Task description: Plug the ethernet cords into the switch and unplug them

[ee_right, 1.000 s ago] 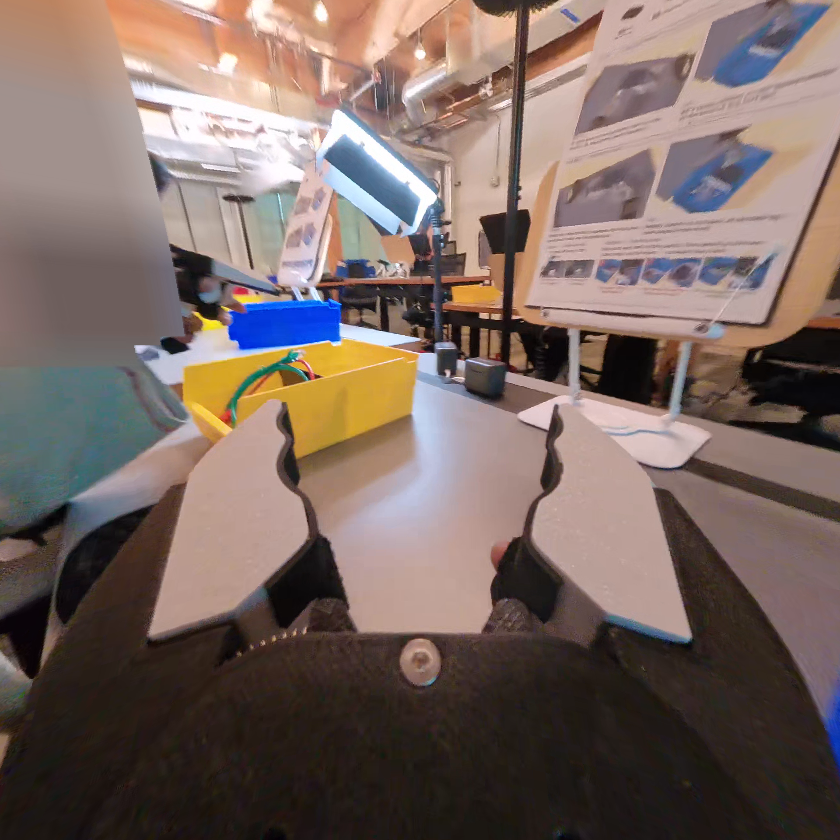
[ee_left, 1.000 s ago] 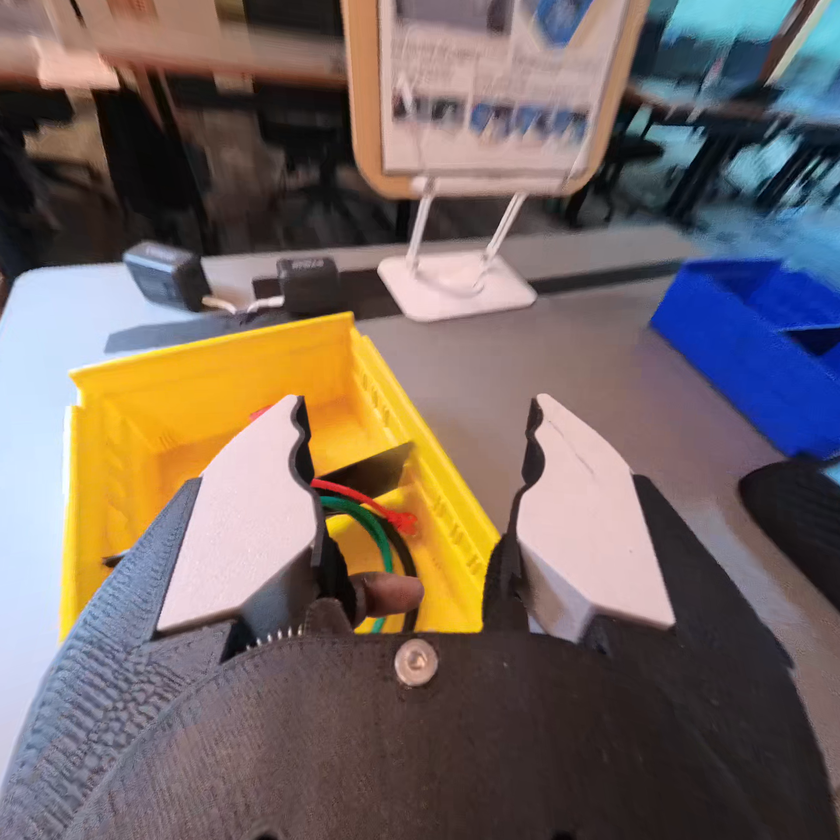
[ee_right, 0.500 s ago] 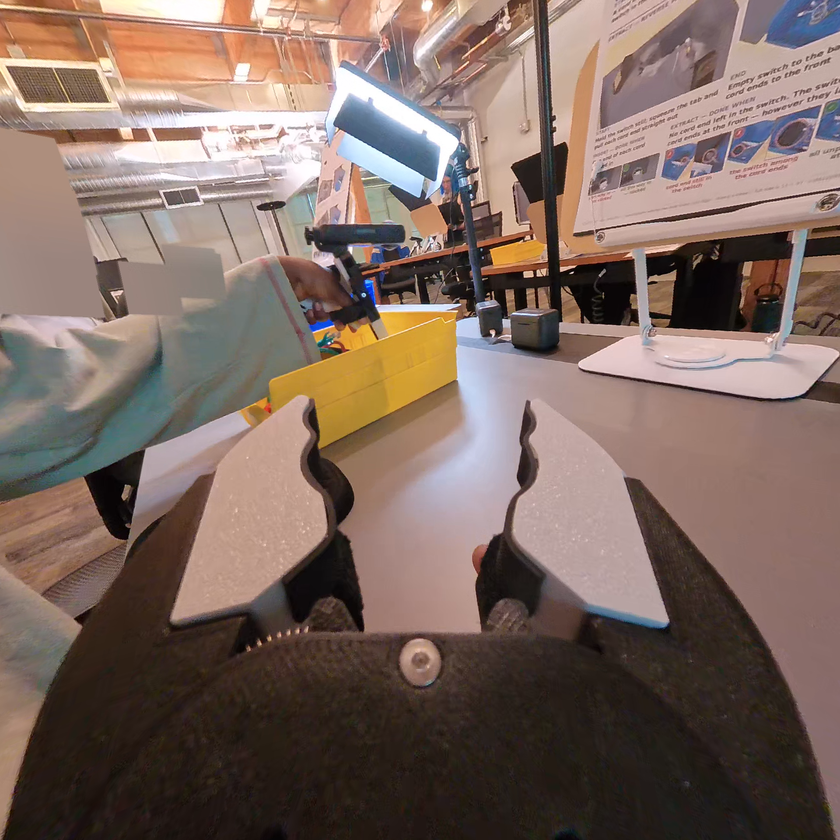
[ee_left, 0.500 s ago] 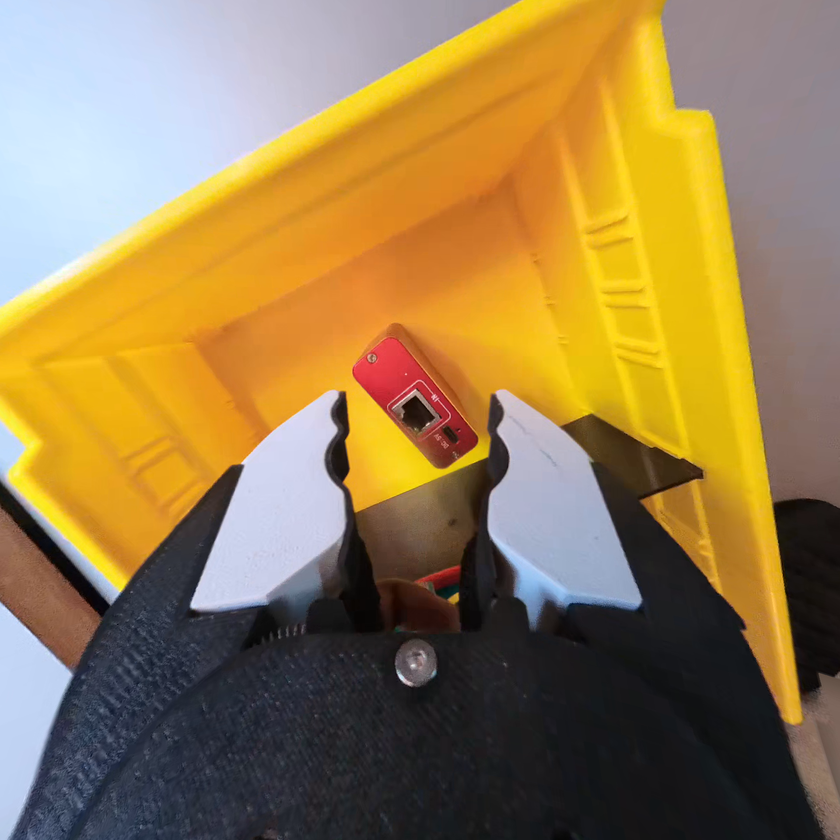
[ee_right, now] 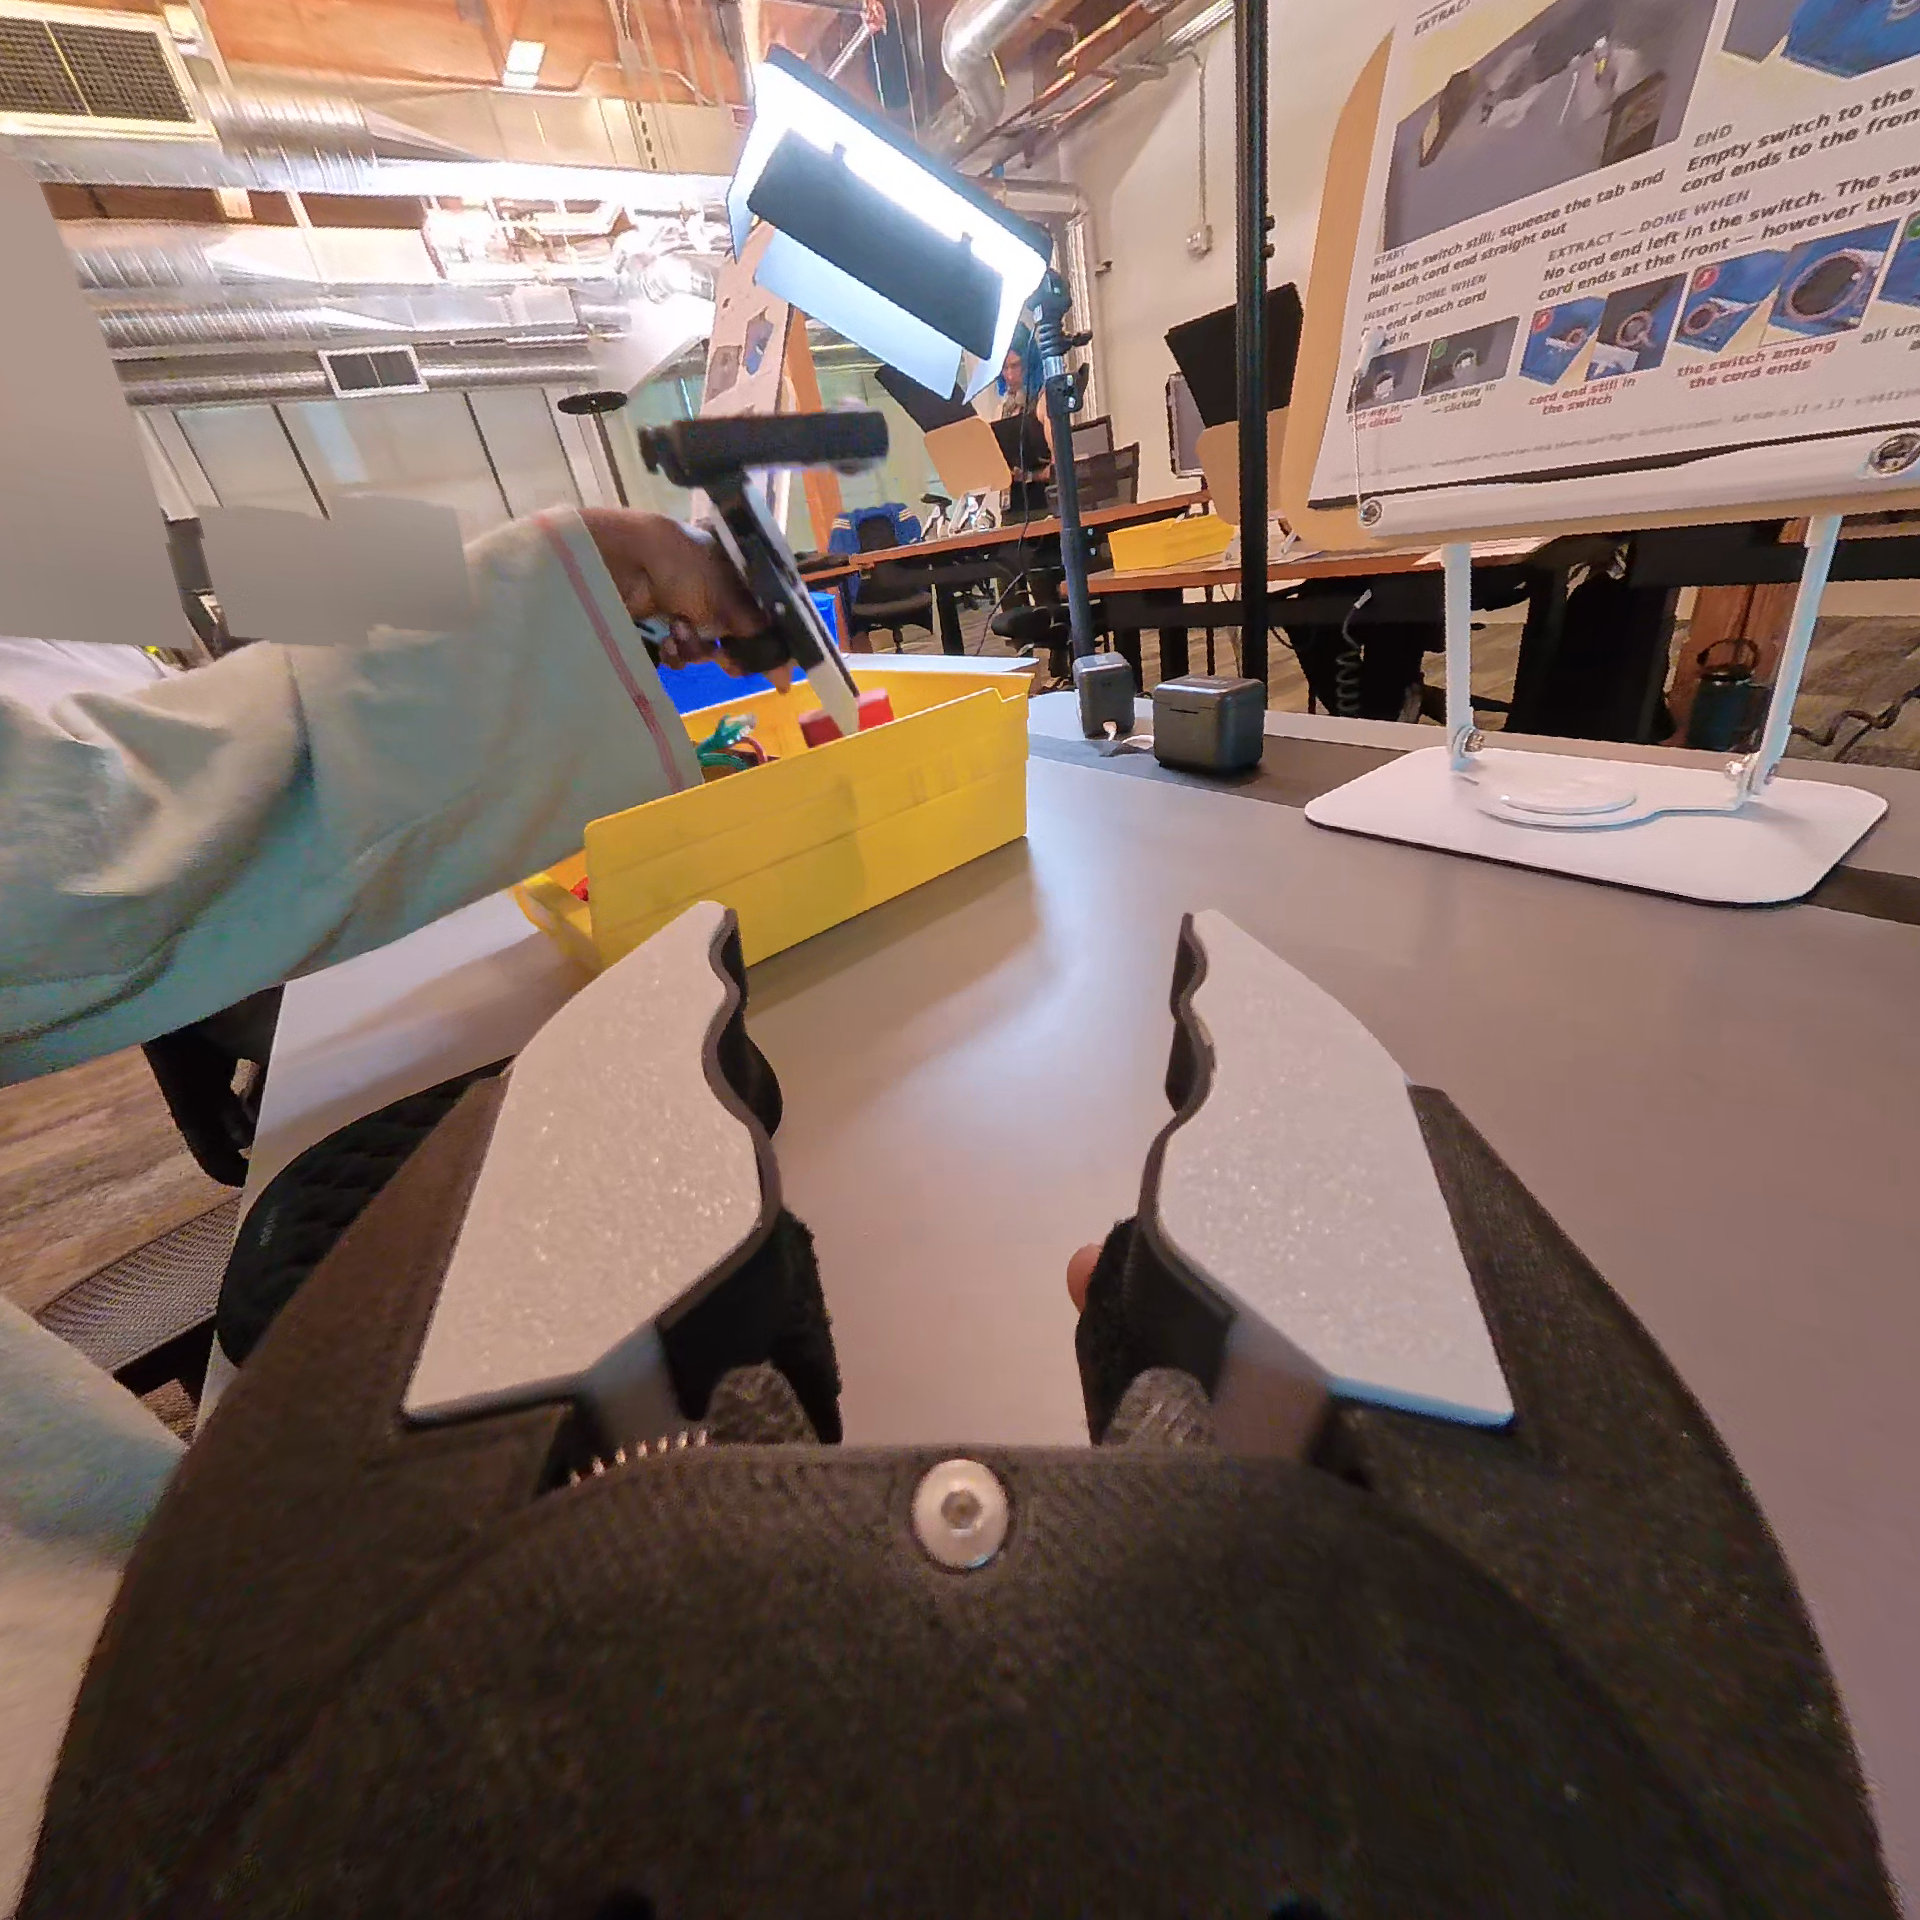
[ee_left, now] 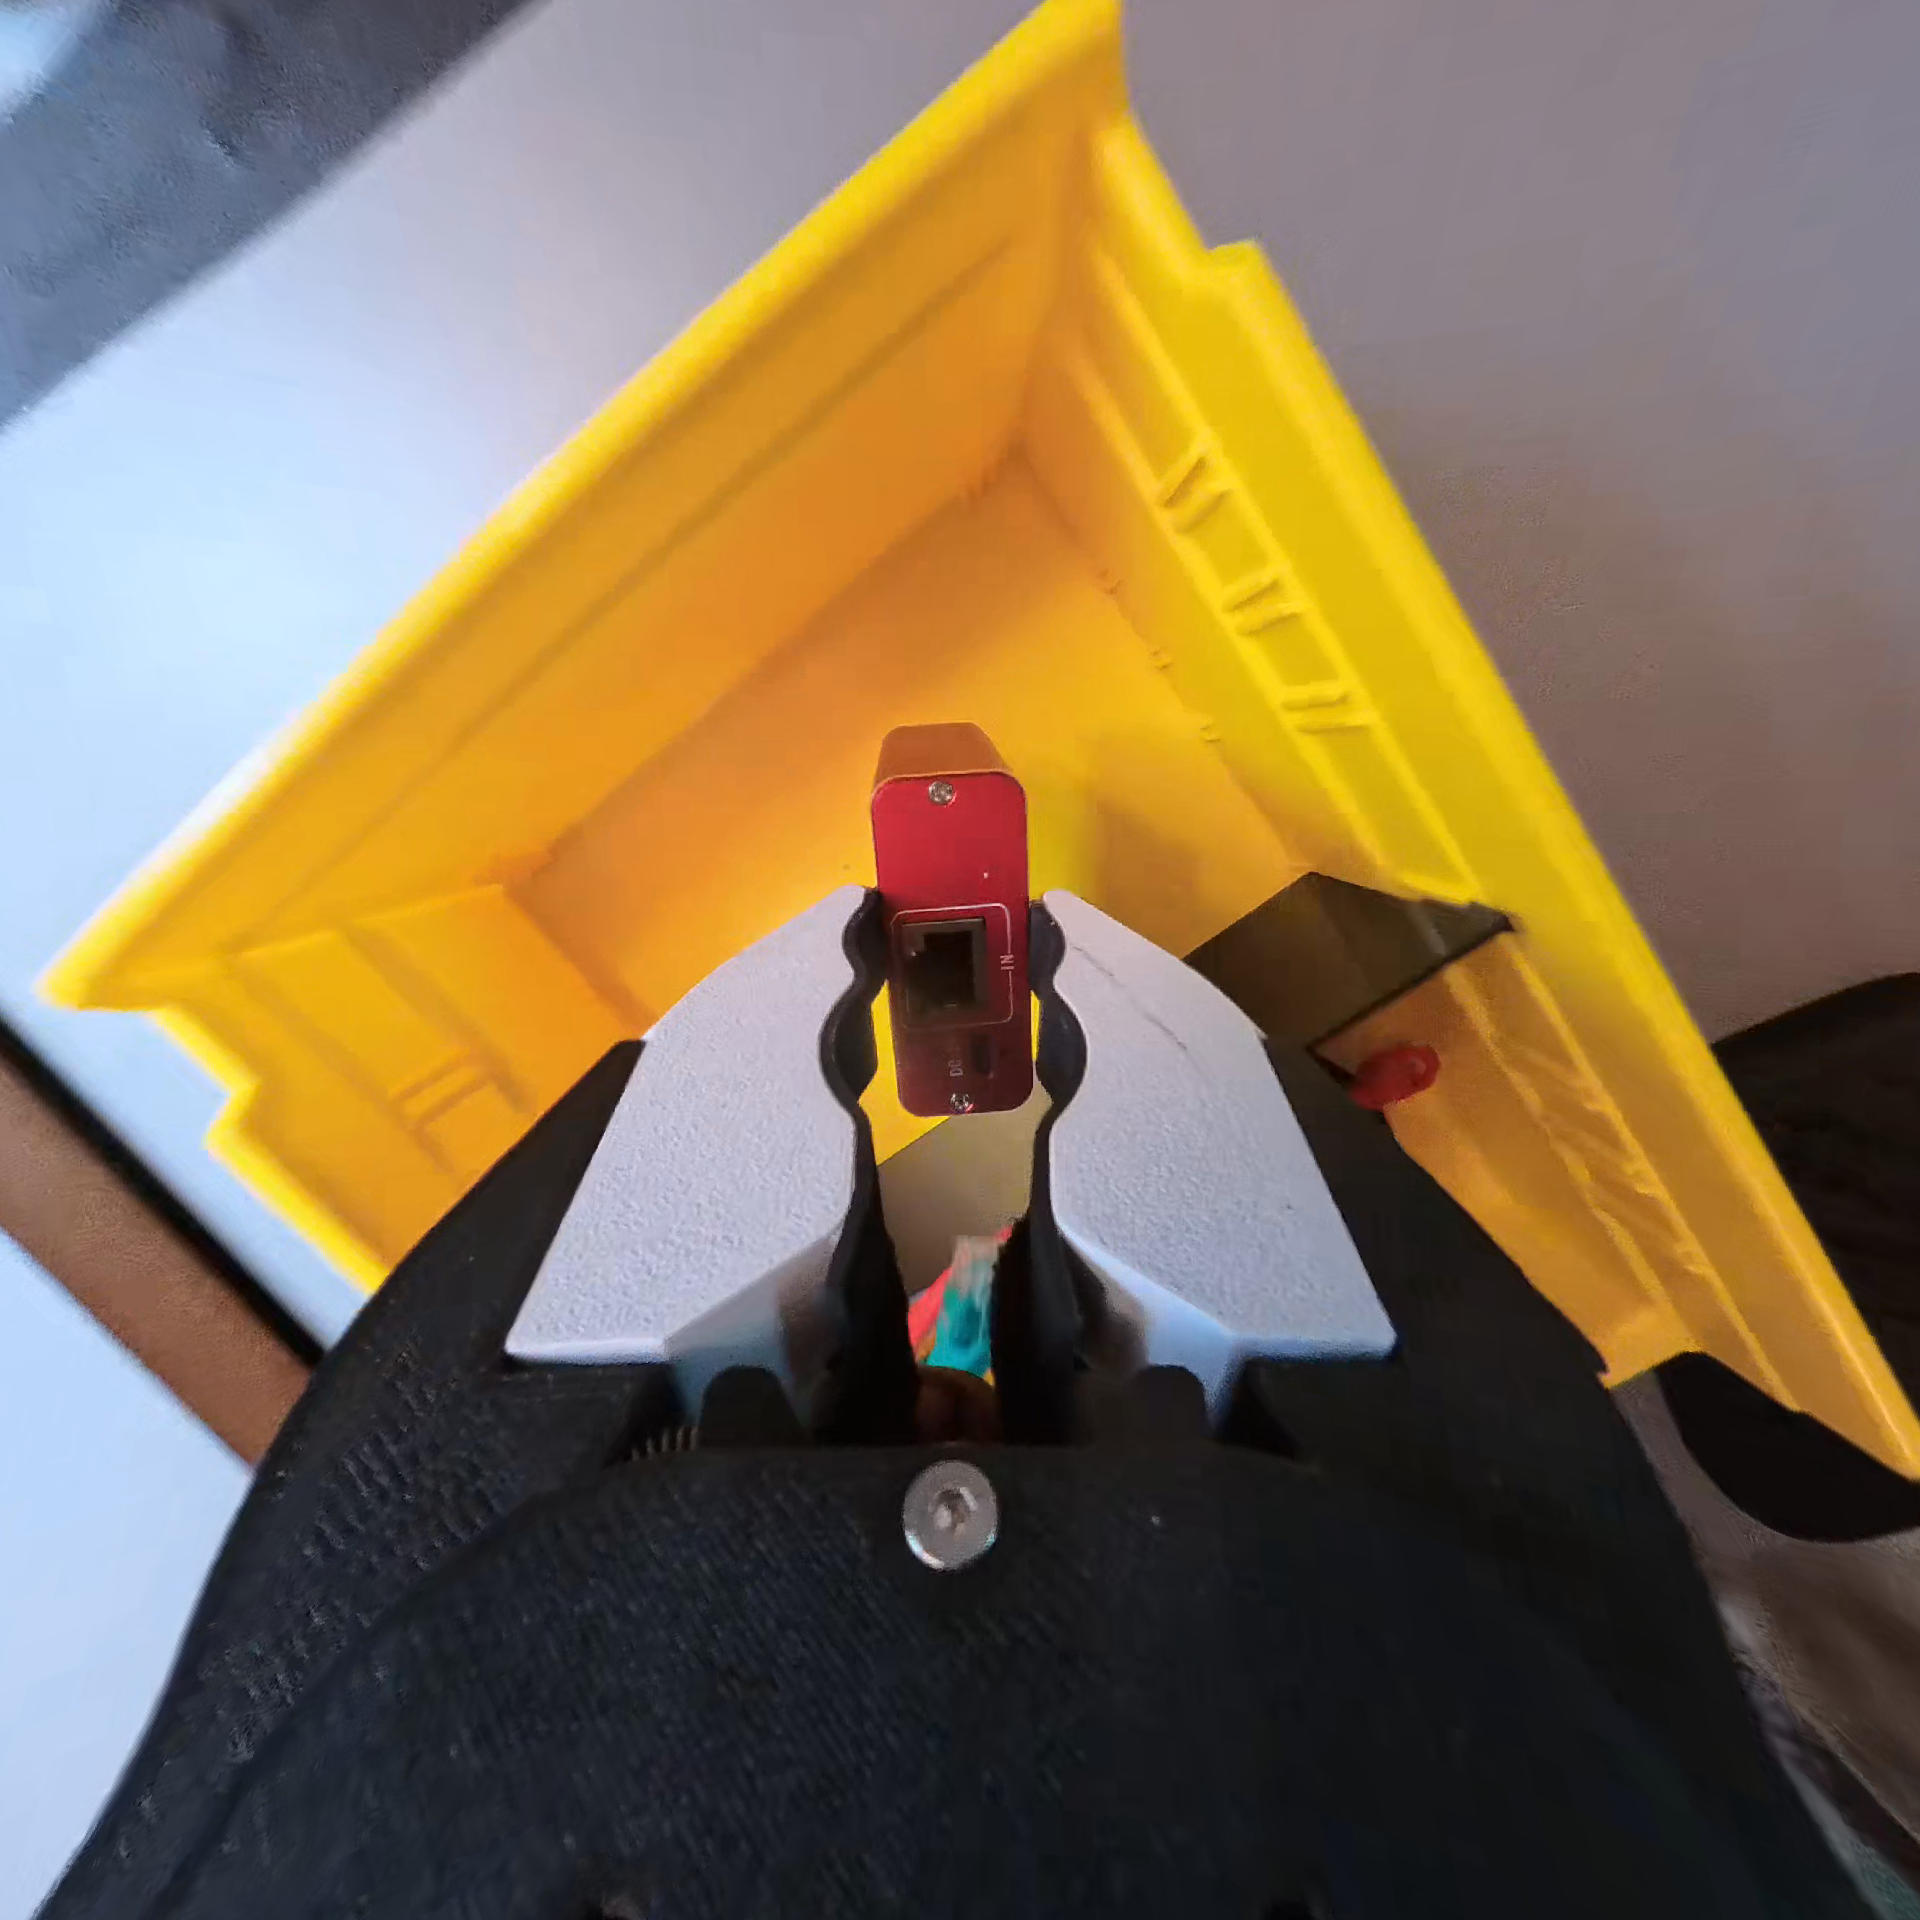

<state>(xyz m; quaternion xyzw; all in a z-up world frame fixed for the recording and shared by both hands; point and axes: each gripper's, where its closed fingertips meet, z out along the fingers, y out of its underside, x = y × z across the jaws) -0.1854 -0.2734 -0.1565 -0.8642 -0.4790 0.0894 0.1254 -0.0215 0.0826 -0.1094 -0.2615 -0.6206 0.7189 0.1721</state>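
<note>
My left gripper (ee_left: 951, 940) is shut on a small red switch (ee_left: 951, 925), its port end facing the camera, inside the yellow bin (ee_left: 727, 582). Red and green ethernet cords (ee_left: 961, 1288) show blurred between the finger bases. A red cord end (ee_left: 1392, 1070) lies by the black divider (ee_left: 1340, 951). In the right wrist view the left gripper (ee_right: 842, 712) reaches into the yellow bin (ee_right: 831, 831), where the red switch (ee_right: 831, 727) and green cords (ee_right: 727, 740) show. My right gripper (ee_right: 956, 945) is open and empty above the grey table (ee_right: 1351, 1018).
A white sign stand (ee_right: 1600, 810) with an instruction board stands at the back right. Two dark cube devices (ee_right: 1210, 712) sit on a black tape strip behind the bin. A blue bin (ee_right: 717, 681) shows behind the person's sleeve (ee_right: 312, 769). A light panel (ee_right: 883, 229) hangs overhead. The left gripper's tips are roughly 40 cm from the right gripper's.
My left gripper dropped into the yellow bin, closed on the red switch and turned it upright. My right gripper stayed open above the table, shifting only a little.
</note>
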